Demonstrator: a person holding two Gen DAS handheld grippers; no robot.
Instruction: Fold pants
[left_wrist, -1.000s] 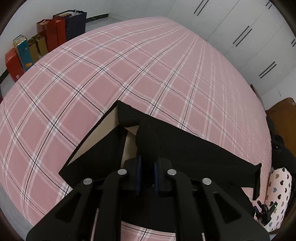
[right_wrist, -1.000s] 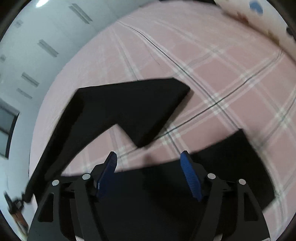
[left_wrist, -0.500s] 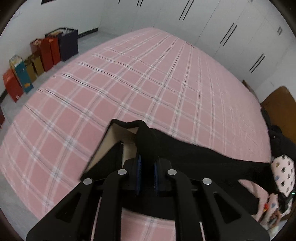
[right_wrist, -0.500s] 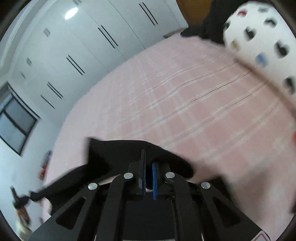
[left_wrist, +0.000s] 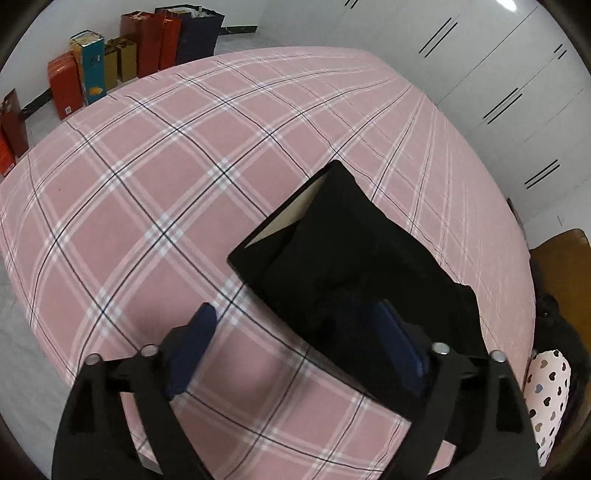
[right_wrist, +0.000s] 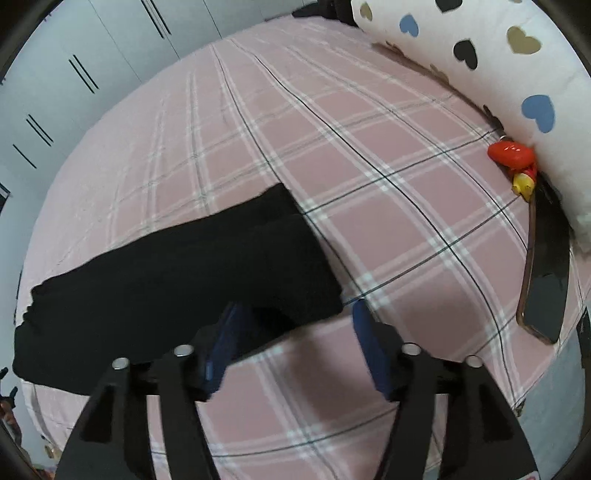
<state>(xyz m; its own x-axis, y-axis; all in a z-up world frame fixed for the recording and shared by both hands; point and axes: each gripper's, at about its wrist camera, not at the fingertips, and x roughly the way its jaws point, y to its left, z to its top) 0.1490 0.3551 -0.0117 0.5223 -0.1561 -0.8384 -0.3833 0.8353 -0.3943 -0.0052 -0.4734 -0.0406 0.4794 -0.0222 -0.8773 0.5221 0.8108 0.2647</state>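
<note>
Pants (left_wrist: 354, 266), one pair, folded on bed (left_wrist: 147, 206); both grippers' jaws just opened wide, seemingly gripping nothing.

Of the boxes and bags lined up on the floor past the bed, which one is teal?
The tall teal box, between the orange-red box and a brown bag; the others are red, brown or navy.

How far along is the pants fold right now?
Done: the black pants lie doubled over on the pink plaid bed. In hand: nothing; the left gripper and right gripper have just been opening, empty. Left: probably another fold to shorten the long strip.
</note>
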